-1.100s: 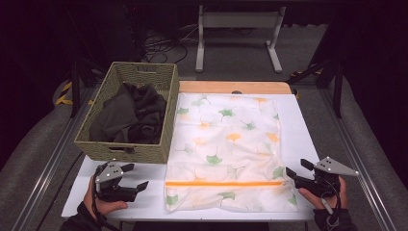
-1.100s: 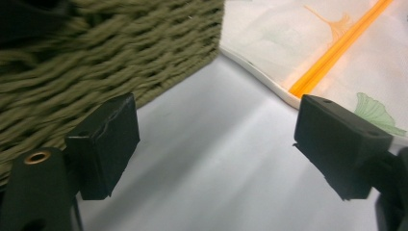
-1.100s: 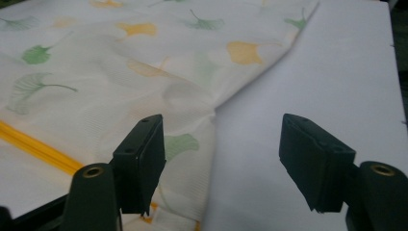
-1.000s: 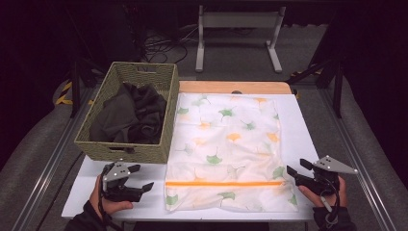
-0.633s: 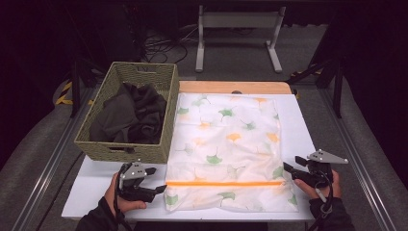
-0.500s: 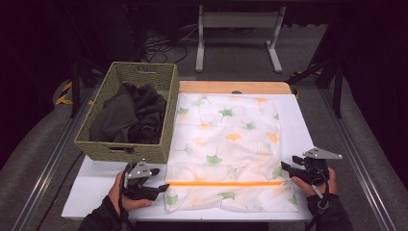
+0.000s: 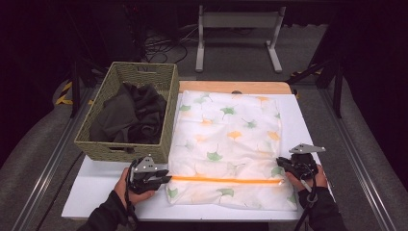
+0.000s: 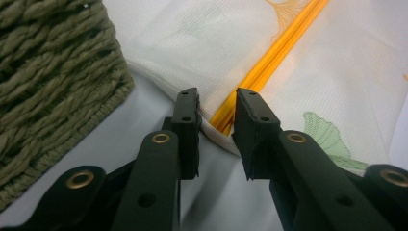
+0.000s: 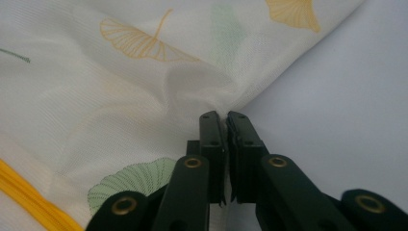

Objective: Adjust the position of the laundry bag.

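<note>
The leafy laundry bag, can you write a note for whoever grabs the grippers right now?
Left gripper: jaws have just been closing, not yet pinching; the laundry bag edge at the orange zipper end lies between them.
Right gripper: shut on the bag's opposite edge.
The bag lies flat on the table, beside the basket of dark clothes.
Left to do: finish the left grip; the bag isn't lifted.

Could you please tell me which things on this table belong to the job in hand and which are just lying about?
In the job:
- mesh laundry bag, with its orange zipper
- left claw, jaws just closing around the zipper end
- right claw, shut on the bag's edge

Lying about:
- wicker basket
- dark clothes inside it
</note>
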The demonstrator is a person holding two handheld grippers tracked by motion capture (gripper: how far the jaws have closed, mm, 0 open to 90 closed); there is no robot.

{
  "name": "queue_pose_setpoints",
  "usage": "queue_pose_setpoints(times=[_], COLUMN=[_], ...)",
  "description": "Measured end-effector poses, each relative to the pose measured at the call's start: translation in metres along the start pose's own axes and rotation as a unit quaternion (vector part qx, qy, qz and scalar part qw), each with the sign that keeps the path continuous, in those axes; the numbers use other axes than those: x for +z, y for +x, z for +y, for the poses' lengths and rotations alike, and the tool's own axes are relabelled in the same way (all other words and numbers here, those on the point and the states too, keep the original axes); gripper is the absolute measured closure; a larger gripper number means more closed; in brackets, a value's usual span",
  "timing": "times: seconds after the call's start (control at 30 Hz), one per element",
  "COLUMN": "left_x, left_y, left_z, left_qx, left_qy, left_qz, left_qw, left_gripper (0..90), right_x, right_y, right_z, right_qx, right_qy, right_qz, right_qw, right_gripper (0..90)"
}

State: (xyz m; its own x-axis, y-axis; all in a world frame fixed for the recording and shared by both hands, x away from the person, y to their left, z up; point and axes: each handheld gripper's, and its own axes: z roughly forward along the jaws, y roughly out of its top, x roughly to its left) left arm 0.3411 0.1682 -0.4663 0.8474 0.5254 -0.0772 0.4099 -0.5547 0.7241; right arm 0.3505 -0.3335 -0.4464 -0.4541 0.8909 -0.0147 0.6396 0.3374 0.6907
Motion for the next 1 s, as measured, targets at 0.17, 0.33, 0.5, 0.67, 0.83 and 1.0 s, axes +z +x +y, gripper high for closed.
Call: queue_pose_setpoints(times=[0.17,0.33,0.5,0.67,0.83,1.0], left_x=[0.005,0.01,0.018,0.013,0.001,-0.01], left_y=[0.002,0.004,0.006,0.001,-0.005,-0.015], left_z=[0.005,0.009,0.016,0.013,0.004,-0.003], left_qx=[-0.002,0.0,0.008,0.014,0.012,0.011], left_qy=[-0.005,-0.009,-0.013,-0.009,-0.011,-0.019], left_qz=[0.021,0.034,0.052,0.054,0.048,0.035], left_qw=[0.9998,0.9994,0.9985,0.9984,0.9987,0.9992], left_gripper=[73.0,71.7,66.3,55.0,45.9,43.6], right_x=[0.007,0.018,0.027,0.009,-0.012,-0.025], right_y=[-0.011,-0.021,-0.025,-0.024,-0.025,-0.024], right_z=[0.008,0.025,0.036,0.031,0.013,-0.005], right_qx=[0.005,-0.009,-0.018,0.003,0.017,0.028], right_qy=[-0.009,-0.016,-0.031,-0.082,-0.086,-0.074], right_qz=[-0.018,-0.041,-0.087,-0.098,-0.065,-0.032], right_qw=[0.9998,0.999,0.9955,0.9917,0.994,0.9963], right_gripper=[89.1,89.4,88.3,70.4,64.0,58.3])
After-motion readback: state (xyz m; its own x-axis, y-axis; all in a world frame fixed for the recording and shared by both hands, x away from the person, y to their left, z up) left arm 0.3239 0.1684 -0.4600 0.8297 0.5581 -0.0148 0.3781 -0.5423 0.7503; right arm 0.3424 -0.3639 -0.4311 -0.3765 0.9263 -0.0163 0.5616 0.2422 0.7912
